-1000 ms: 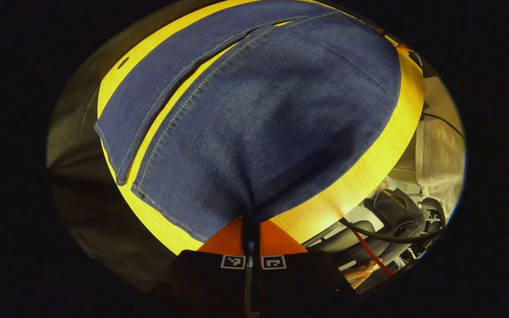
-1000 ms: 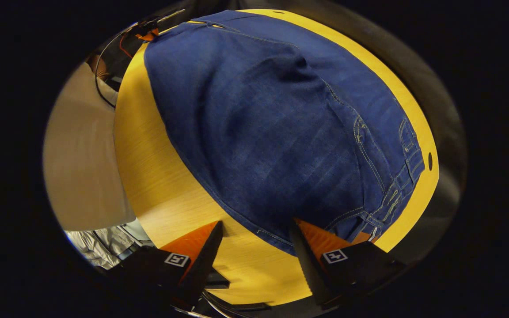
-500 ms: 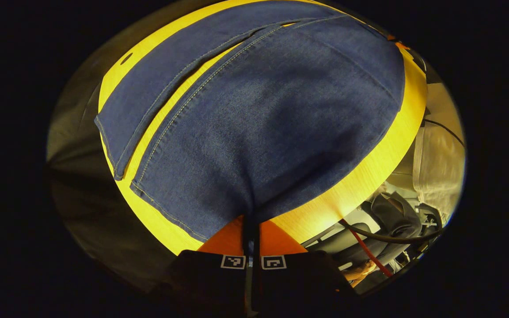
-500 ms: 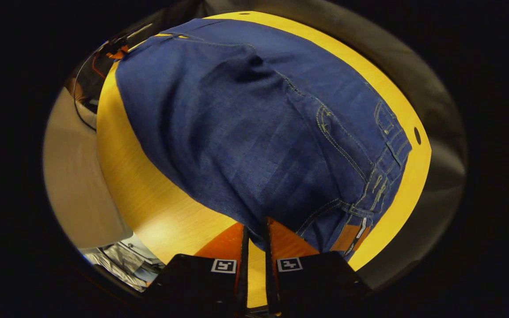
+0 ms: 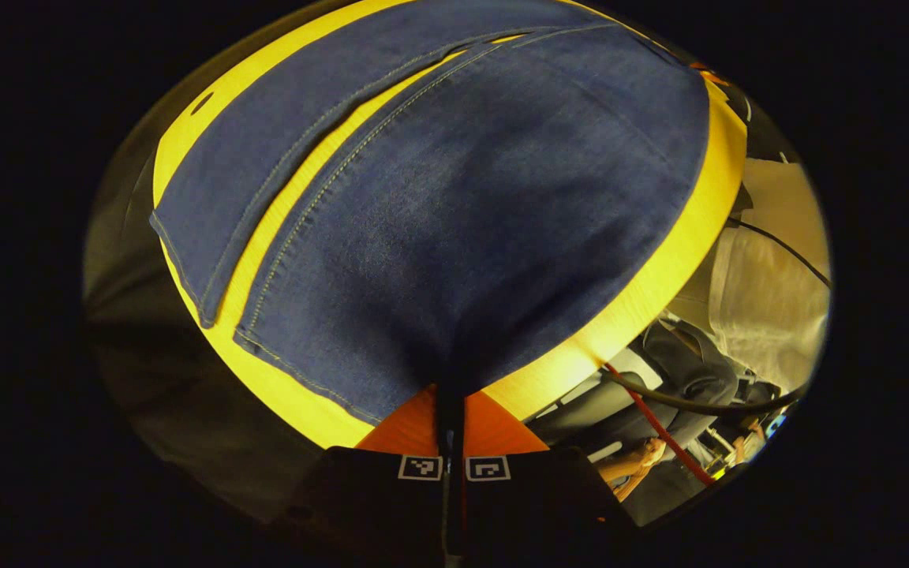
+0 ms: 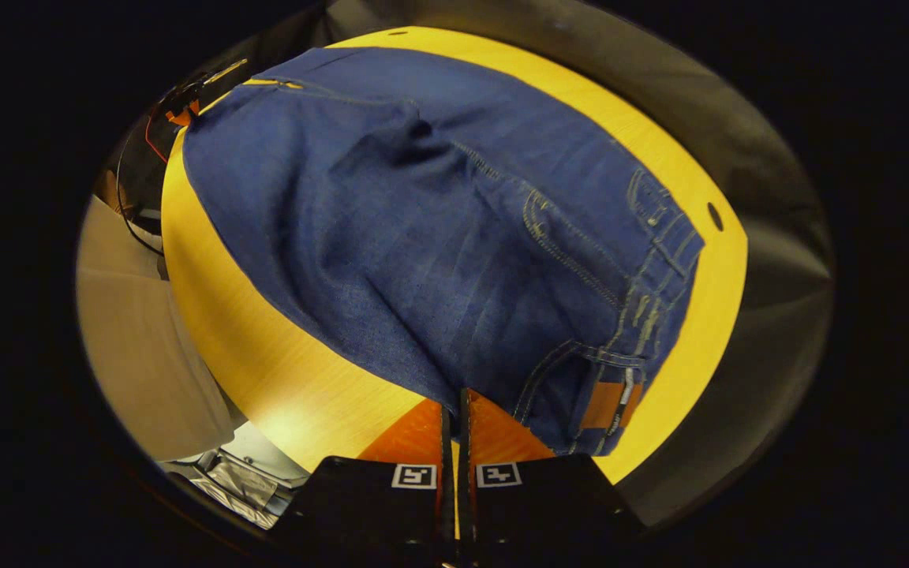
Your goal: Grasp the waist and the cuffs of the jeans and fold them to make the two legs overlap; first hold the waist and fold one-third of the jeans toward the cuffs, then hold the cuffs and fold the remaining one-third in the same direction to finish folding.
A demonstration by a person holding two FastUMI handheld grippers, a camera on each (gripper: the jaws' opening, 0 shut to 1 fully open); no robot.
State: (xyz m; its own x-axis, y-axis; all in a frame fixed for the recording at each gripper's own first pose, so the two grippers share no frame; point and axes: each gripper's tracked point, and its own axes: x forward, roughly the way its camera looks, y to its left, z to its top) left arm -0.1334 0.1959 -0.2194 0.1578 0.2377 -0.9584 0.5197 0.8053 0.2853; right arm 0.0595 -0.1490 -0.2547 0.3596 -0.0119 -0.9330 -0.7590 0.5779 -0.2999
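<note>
Pinching denim at the near edge of the counter point(image 5: 644, 308), the left claw point(image 5: 450, 410) is gripping a cuff corner of the jeans point(image 5: 454, 205), while the right claw point(image 6: 455, 422) is clamping the fabric edge just beside the waistband point(image 6: 652, 308). Both bites are looking shallow, so a sharp lift is risking a slip, and uneven pulling is likely skewing the legs. Farther out, the jeans are lying spread across the counter, the far leg point(image 5: 265, 158) sitting apart, with only a narrow bare strip remaining before the far rim.
</note>
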